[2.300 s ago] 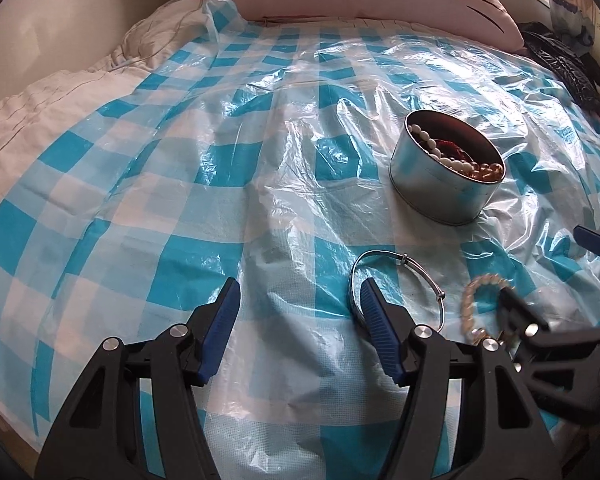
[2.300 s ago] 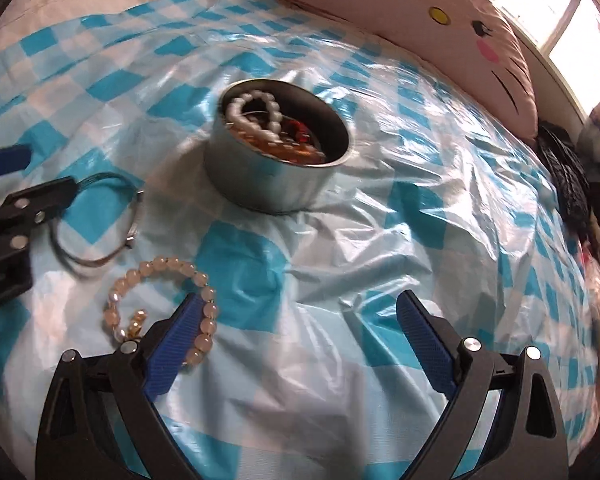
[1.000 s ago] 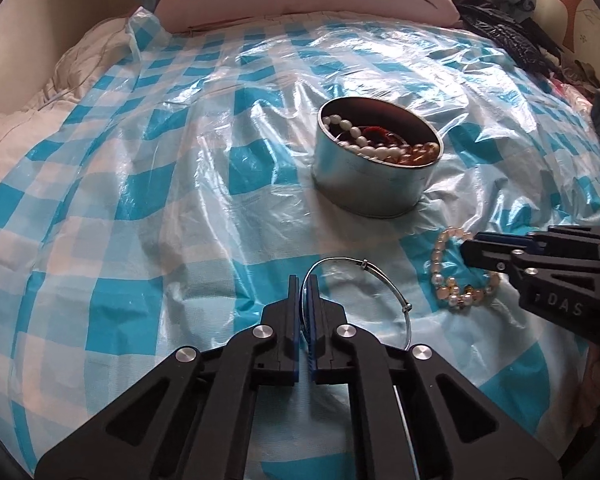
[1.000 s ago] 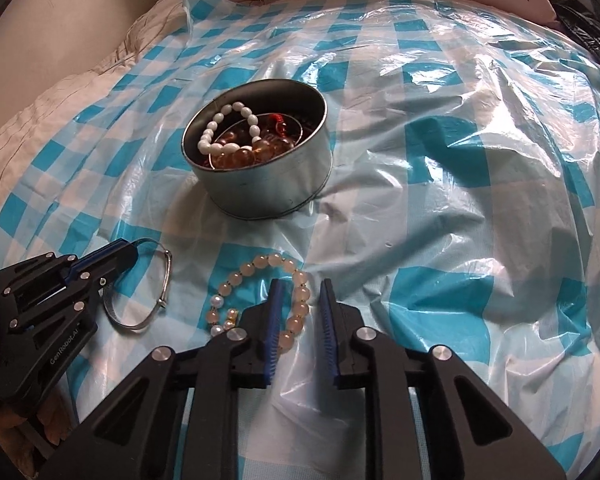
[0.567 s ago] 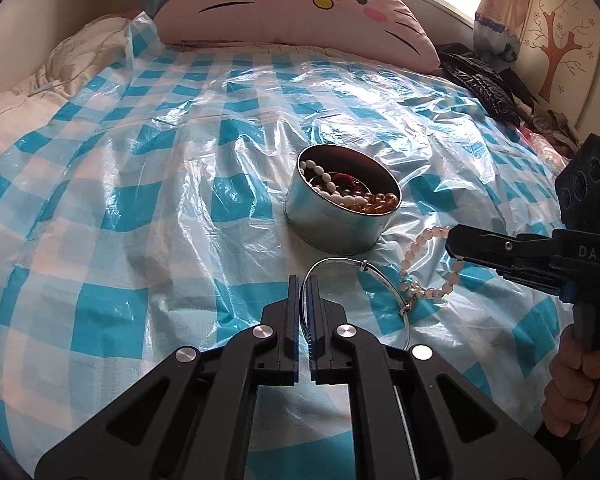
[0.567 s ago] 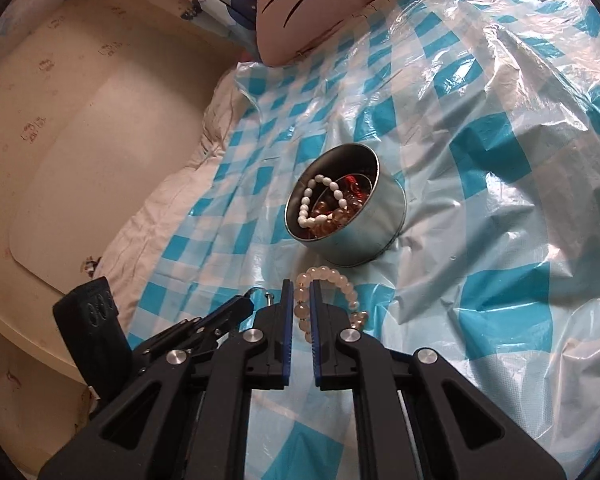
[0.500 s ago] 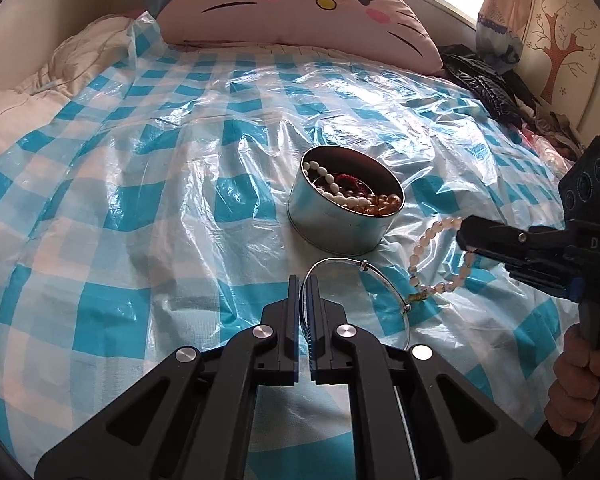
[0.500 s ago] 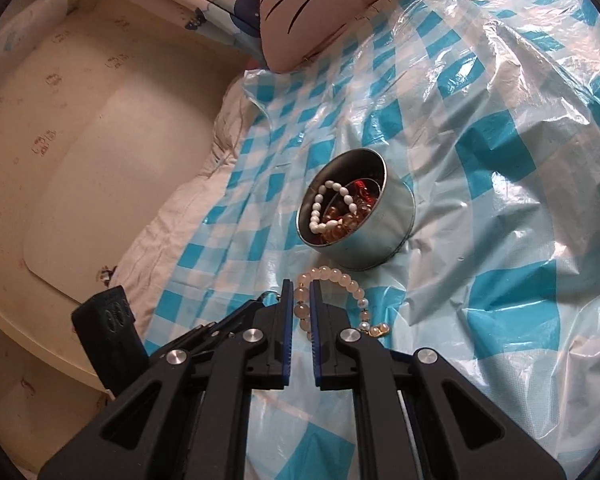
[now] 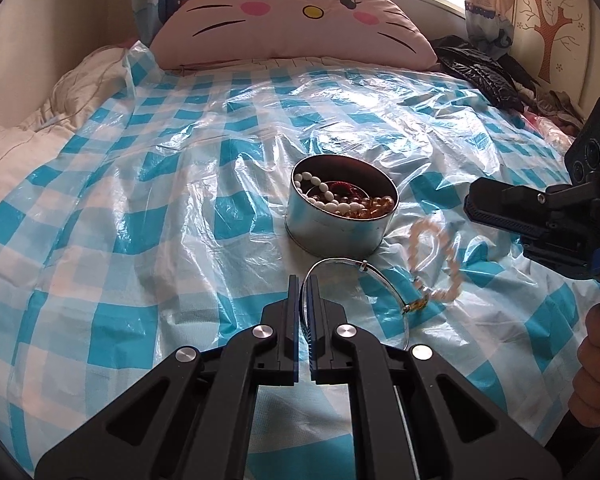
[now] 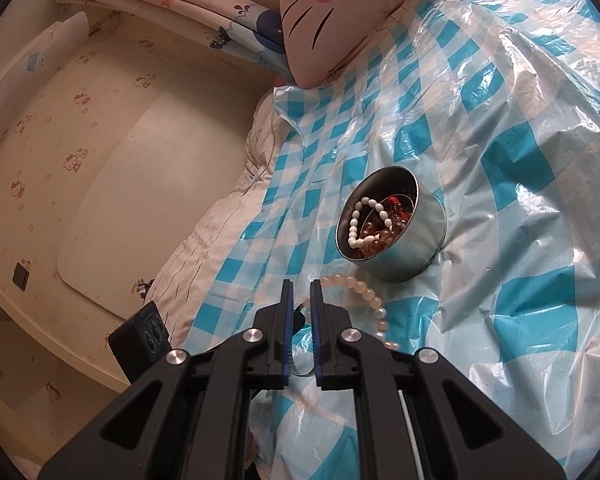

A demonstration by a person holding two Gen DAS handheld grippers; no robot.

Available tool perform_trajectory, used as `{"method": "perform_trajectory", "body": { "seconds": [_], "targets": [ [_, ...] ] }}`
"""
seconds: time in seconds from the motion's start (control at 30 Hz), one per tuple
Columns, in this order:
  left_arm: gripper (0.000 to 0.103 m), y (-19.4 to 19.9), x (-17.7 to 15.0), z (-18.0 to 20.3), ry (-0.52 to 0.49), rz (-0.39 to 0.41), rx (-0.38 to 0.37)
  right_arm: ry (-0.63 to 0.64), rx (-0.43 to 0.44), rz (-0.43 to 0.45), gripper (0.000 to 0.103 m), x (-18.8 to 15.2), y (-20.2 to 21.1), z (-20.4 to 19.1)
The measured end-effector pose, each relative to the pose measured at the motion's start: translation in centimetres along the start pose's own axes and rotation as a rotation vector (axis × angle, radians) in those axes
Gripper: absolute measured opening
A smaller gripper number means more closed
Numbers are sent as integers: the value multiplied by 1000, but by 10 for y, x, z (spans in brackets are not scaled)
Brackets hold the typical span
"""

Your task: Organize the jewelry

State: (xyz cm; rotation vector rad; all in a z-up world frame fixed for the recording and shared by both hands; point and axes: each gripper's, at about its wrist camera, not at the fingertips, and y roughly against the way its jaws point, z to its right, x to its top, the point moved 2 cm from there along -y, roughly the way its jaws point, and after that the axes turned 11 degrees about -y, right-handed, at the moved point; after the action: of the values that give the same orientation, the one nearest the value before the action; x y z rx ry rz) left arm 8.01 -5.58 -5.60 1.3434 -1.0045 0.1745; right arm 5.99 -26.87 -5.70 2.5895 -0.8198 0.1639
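Note:
A round metal tin [image 9: 340, 222] holding several bead strings stands on the blue-checked plastic sheet; it also shows in the right wrist view [image 10: 404, 236]. My left gripper [image 9: 304, 280] is shut on a thin silver bangle [image 9: 360, 276] and holds it above the sheet, just in front of the tin. My right gripper [image 10: 301, 286] is shut on a pale pink bead bracelet [image 10: 360, 294], which hangs blurred to the right of the tin in the left wrist view [image 9: 436, 260]. The right gripper also shows at the right edge of the left wrist view [image 9: 472, 204].
A pink cat-face pillow [image 9: 292, 20] lies at the head of the bed. Dark clothes [image 9: 480, 72] are piled at the far right. A white quilt [image 9: 28, 136] borders the sheet on the left, next to the cream wall [image 10: 80, 140].
Both grippers shut on their pieces and lifted them off the sheet. The bead bracelet now swings in the air to the right of the tin; the bangle is raised in front of it.

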Motion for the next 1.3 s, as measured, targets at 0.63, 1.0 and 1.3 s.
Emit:
{"method": "perform_trajectory", "body": {
  "seconds": [0.63,1.0,1.3],
  "targets": [
    [3,-1,-2,-19,73,-14,28,287,-489,-92,54,-26,-57,-4],
    [3,-2,-3,-21,86,-17,21,511,-746,-168,42,-53,-93,3],
    [4,-2,-2,-20,88,-18,18,230,-514,-100,9,-20,-55,12]
  ]
}}
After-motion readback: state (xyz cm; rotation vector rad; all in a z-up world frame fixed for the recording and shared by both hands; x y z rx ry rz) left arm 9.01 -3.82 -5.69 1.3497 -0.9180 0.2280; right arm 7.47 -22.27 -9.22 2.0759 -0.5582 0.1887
